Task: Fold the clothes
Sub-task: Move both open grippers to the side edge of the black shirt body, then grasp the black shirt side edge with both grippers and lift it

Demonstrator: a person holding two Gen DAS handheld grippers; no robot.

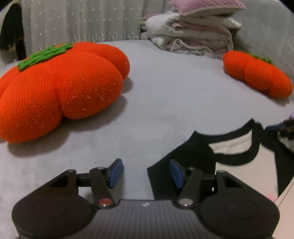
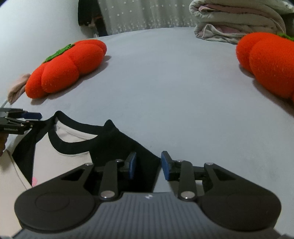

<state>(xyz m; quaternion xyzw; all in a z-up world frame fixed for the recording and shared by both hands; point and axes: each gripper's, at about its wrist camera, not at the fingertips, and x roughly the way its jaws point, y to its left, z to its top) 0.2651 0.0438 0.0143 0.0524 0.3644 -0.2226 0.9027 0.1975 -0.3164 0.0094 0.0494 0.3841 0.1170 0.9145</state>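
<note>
The shirt [image 2: 60, 152] lies collar-forward between both open, empty tools, left tool [image 1: 146, 172] and right tool [image 2: 148, 165] straddling its shoulder edges.

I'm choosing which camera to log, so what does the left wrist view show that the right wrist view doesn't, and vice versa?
Only the left wrist view shows the purple pillow atop the folded bedding. Only the right wrist view shows the pinkish cloth beside the left pumpkin cushion, plus the left gripper from the side. Both show the black-and-white shirt, both pumpkin cushions and grey bed.
</note>
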